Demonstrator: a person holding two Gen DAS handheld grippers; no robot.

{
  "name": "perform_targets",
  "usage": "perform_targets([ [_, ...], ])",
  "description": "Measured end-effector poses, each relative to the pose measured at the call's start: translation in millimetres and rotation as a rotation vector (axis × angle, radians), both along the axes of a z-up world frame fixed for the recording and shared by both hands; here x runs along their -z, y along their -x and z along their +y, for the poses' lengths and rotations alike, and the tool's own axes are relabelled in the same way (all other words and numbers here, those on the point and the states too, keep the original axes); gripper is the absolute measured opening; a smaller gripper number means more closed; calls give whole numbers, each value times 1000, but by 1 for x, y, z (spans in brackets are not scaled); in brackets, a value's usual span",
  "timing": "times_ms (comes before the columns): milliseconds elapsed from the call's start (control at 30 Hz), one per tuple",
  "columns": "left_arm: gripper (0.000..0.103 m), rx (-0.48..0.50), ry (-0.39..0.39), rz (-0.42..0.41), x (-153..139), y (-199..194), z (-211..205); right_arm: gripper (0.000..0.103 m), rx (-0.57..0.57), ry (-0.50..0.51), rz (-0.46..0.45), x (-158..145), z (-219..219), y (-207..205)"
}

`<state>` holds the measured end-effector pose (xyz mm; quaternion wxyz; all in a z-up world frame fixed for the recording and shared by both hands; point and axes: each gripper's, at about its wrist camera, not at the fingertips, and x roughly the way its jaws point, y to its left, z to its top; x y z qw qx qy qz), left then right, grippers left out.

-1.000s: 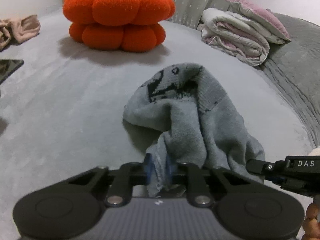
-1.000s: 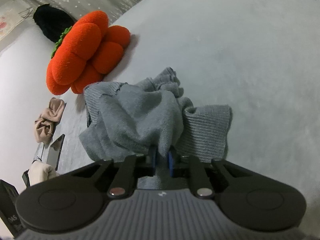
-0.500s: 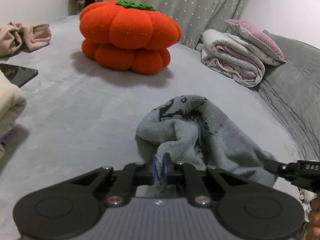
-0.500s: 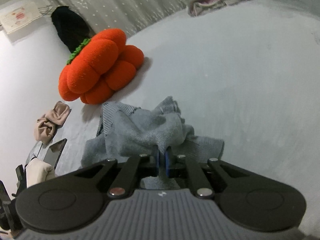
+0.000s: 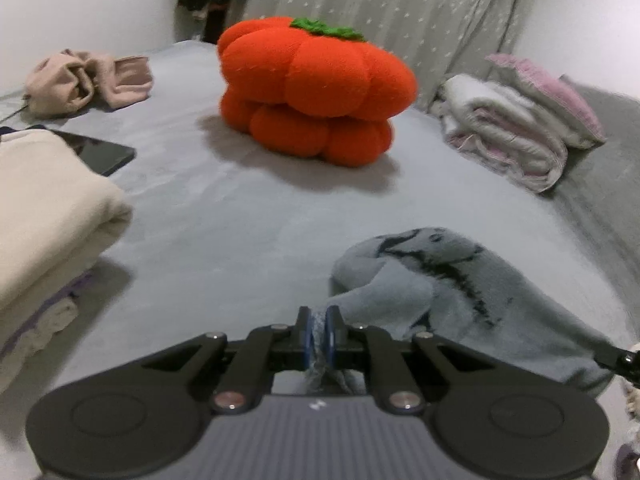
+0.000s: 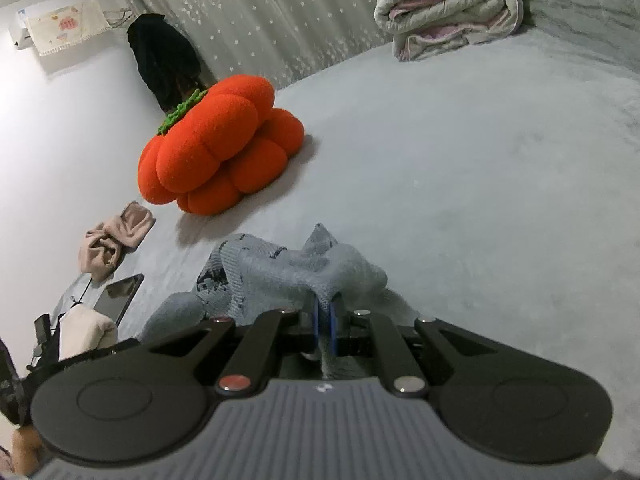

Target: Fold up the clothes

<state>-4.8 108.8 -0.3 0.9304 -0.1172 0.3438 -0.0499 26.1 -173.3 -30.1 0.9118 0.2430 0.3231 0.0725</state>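
Both claws clenched on one grey sweater, bed.
Left claw (image 5: 319, 326) and right claw (image 6: 325, 312) each pinch a fold of the grey sweater (image 5: 460, 292), bunched and partly lifted off the grey bed (image 5: 240, 216); orange pumpkin cushion (image 5: 316, 88) beyond, cream folded stack (image 5: 44, 208) at left.

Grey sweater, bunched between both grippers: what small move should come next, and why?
Probably draw the hands apart. The left gripper and right gripper each pinch fabric, yet the grey sweater sags crumpled on the bed; spreading it would flatten it for folding.
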Motion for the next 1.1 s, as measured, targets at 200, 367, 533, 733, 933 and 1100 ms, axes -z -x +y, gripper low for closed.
perform_targets([
  [200, 0, -55, -158, 23, 3, -1, 6, 8, -43, 56, 62, 15, 9, 1],
  [367, 3, -47, -56, 48, 7, -3, 19, 9, -83, 114, 141, 36, 11, -3],
  [533, 43, -12, 14, 70, 11, -10, 15, 16, -100, 130, 189, 47, 12, -3],
  [733, 53, 11, 121, 118, 18, -25, 2, 48, -55, 50, 178, 42, 1, -7],
  [933, 58, -24, 180, 156, 30, -44, -18, 48, -11, -66, 159, 32, -7, -13],
  [1100, 58, -62, 201, 157, 38, -57, -34, 48, 41, -115, 141, 27, -9, -19],
])
